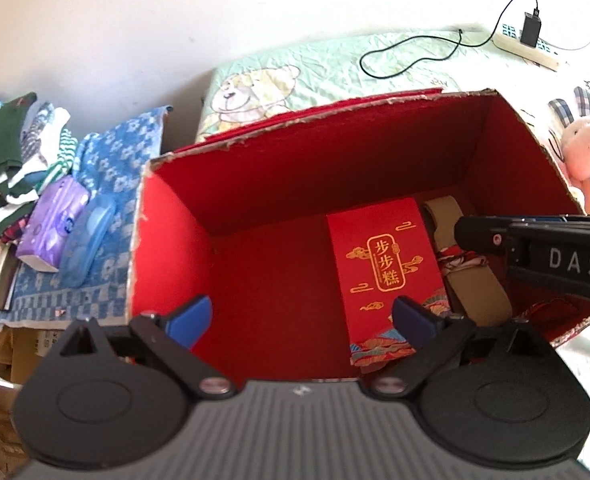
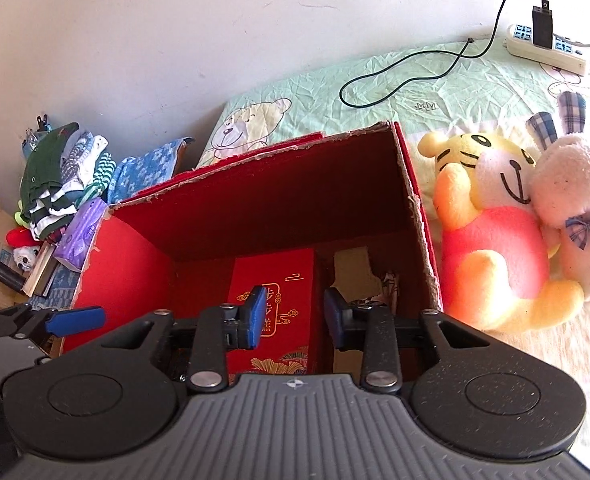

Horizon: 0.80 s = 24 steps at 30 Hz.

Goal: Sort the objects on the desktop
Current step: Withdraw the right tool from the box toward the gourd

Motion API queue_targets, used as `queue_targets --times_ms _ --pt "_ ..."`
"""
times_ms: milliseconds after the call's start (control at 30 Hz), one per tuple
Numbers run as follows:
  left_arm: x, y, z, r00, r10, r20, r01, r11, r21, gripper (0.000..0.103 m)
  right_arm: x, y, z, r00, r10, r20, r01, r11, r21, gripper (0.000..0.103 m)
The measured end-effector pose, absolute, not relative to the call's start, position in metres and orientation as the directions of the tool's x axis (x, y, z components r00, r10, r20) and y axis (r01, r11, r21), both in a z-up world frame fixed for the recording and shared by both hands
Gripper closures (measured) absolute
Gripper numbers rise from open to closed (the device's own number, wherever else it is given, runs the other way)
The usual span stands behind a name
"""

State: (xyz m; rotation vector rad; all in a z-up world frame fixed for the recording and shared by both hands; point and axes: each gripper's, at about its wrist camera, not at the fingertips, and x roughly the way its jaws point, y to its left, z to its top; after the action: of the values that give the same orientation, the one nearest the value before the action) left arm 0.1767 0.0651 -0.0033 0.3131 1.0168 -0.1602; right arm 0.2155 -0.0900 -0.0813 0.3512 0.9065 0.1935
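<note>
Left tongs (image 1: 301, 320) gape wide, empty; right tongs (image 2: 295, 316) part-open, empty.

- I see a power strip (image 2: 545, 50) and black cable (image 2: 399, 80) at the bed's far edge.
- Tiger plush (image 2: 491, 236) touches rabbit plush (image 2: 575, 196).
- Folded clothes (image 2: 61, 184) lie off its left corner.

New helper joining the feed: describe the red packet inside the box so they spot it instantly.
Find the big red cardboard box on the bear-print bedsheet. On its floor, toward the right, lies a flat red packet. Unlike the tan strap beside it, it bears gold Chinese characters in a frame.
</note>
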Motion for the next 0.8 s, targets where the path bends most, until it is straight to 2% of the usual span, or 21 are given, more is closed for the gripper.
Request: queue_targets --times_ms 533,800 --pt "0.147 0.056 0.019 0.588 0.149 -0.795 0.123 0.955 0.27 0.005 0.193 -0.099 -0.066 0.638 0.332 -0.695 -0.122 0.935 0.334 0.064" --pt "0.126 0.053 0.03 0.603 0.178 -0.778 0.062 0.961 0.269 0.005 0.176 -0.112 -0.057 0.655 0.362 -0.663 -0.168 0.926 0.339 0.064"
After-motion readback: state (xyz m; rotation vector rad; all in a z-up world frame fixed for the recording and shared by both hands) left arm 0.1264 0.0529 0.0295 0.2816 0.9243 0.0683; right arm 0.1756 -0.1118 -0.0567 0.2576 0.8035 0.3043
